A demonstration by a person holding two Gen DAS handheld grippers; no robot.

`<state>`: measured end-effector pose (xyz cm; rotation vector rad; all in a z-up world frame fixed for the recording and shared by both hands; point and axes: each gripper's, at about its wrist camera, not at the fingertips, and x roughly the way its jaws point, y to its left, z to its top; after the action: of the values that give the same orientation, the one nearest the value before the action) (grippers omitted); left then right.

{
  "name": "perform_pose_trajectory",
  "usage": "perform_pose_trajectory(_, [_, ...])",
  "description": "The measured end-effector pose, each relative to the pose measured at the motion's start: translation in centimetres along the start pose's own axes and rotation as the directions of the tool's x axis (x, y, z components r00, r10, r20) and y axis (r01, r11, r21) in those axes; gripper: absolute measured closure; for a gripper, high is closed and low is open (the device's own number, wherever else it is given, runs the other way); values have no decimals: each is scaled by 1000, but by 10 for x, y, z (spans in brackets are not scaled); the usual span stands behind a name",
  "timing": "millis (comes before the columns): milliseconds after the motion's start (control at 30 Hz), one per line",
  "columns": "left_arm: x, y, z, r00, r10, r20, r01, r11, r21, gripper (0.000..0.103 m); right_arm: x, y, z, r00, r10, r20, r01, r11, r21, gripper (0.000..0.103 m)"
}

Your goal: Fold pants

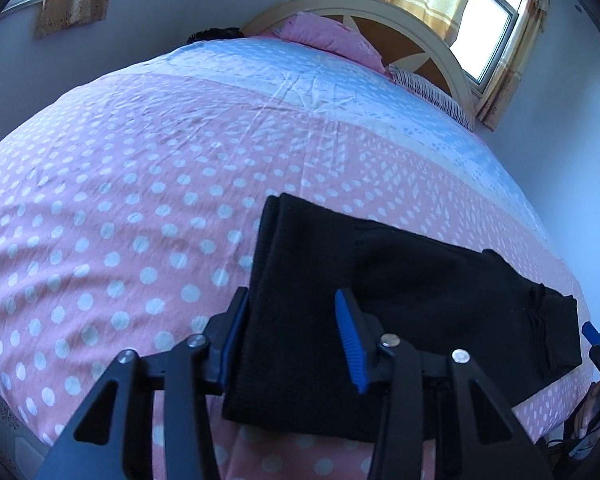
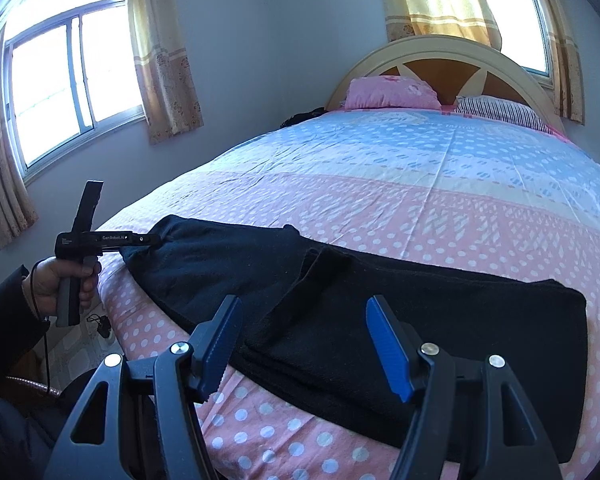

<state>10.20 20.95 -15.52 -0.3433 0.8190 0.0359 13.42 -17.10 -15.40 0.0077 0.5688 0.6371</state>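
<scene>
- Bedroom with pale walls, a bed (image 2: 440, 184) filling most of both views, covered by a pink and blue dotted sheet (image 1: 112, 208).
- Left gripper (image 1: 292, 340), seen from its own camera, standing spread wide, blue pads (image 1: 350, 340) apart, hovering over one end of the black pants (image 1: 400, 300); whether the pads are touching the cloth, impossible to tell.
- Same left gripper (image 2: 150, 239) showing side-on in the right wrist view, tip reaching the far left end of the pants (image 2: 340, 312), held by a hand (image 2: 60, 280) in a dark sleeve (image 2: 4, 328).
- Right gripper (image 2: 300, 348) likewise spread wide, nothing pinched, sitting just above the near edge of the pants.
- Pants lying flat across the near part of the bed, close to its edge, partly folded, one layer overlapping another near the middle.
- Pink pillow (image 2: 392, 92) and striped pillow (image 2: 500, 110) resting at the far end against a curved cream and orange headboard (image 2: 440, 60).
- Windows (image 2: 72, 80) glowing bright on the left wall and behind the headboard, each flanked by yellow patterned curtains (image 2: 164, 52).
- Dark cable lying on the floor beside the bed, below the hand.
</scene>
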Motion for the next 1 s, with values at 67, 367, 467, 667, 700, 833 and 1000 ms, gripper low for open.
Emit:
perform_pose_trajectory(67, [1, 2, 1, 1000, -15, -4, 15, 1000, 2, 59, 1, -3, -1, 1000, -5, -2, 5, 1000, 11, 37])
perform_pose_trajectory(367, [-27, -6, 21, 986, -167, 11, 167, 985, -33, 83, -19, -16, 9, 997, -66, 51, 62, 996, 65, 37])
perform_pose_trajectory(467, [-40, -16, 28, 974, -226, 26, 227, 973, -40, 83, -24, -24, 12, 994, -94, 57, 88, 992, 90, 37])
perform_pose_trajectory(667, [-58, -53, 30, 950, -311, 33, 311, 951, 7, 83, -38, -41, 16, 987, -150, 59, 139, 979, 152, 37])
perform_pose_trajectory(700, [-59, -59, 30, 945, -326, 28, 326, 945, 14, 83, -42, -44, 17, 985, -160, 57, 149, 975, 165, 37])
perform_pose_trajectory(833, [-66, -87, 32, 921, -389, 19, 388, 921, 28, 83, -53, -61, 17, 978, -199, 60, 182, 960, 213, 37])
perform_pose_trajectory(1000, [-71, -129, 36, 892, -453, -2, 452, 890, 51, 83, -66, -81, 12, 965, -257, 56, 235, 938, 255, 37])
